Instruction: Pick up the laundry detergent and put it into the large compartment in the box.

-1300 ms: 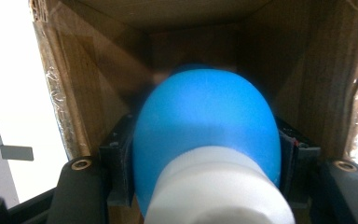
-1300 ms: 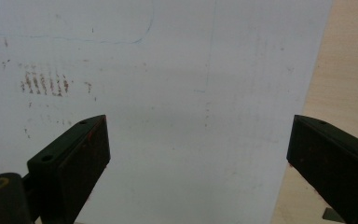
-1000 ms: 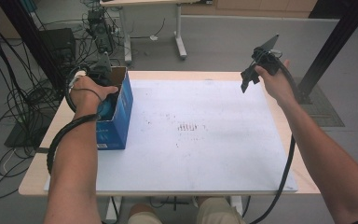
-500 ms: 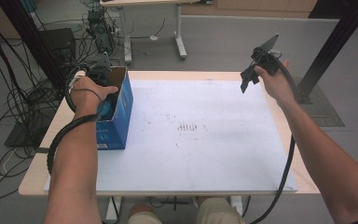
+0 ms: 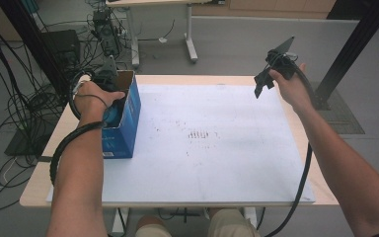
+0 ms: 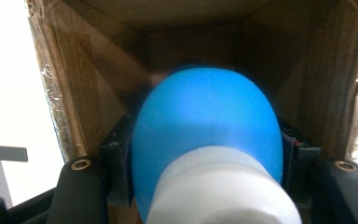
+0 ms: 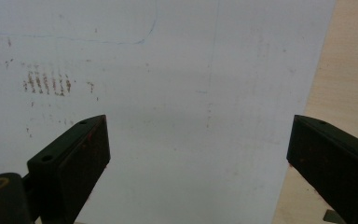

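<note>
An open blue cardboard box (image 5: 123, 129) stands at the table's left side. My left gripper (image 5: 112, 104) reaches down into it. In the left gripper view, between brown inner walls (image 6: 74, 93), the left gripper (image 6: 205, 147) is shut on a blue rounded object (image 6: 205, 116) with a white cylindrical end (image 6: 219, 186) toward the camera; both pads press its sides. My right gripper (image 5: 261, 85) hangs in the air over the table's far right corner. In its own view the right gripper (image 7: 198, 154) stands open with nothing between its jaws, above the white sheet (image 7: 168, 70).
A white sheet (image 5: 217, 158) with brown smudges (image 5: 200, 134) covers most of the wooden table (image 5: 39, 187). A black post (image 5: 355, 44) rises at the far right. Cables (image 5: 10, 108) and dark equipment lie on the floor at left; another table (image 5: 187, 29) stands behind.
</note>
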